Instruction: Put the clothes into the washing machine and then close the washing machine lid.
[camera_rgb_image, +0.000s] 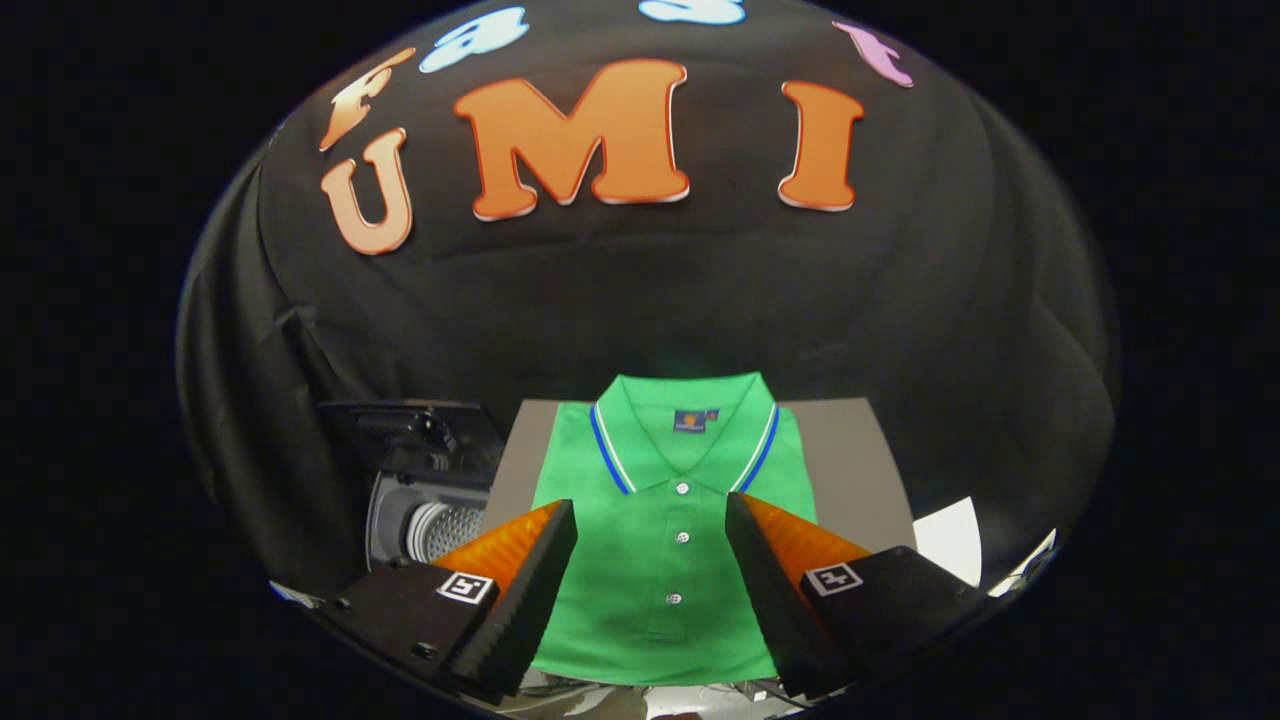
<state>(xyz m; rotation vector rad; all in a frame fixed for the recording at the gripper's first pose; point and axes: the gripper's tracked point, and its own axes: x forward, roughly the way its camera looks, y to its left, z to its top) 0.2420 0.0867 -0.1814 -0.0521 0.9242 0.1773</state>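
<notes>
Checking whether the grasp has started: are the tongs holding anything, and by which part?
Nothing is held. The tongs stand open above the folded green polo shirt, its button placket showing between the fingers.

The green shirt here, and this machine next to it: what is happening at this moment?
A person holds a two-finger gripper over a folded green polo shirt that lies flat on a grey surface. The jaws stand open, one on each side of the shirt's button placket, and they hold nothing yet. Beside the shirt, past the left jaw, stands the washing machine with its lid raised and the drum visible. The shirt is not yet in the machine.
</notes>
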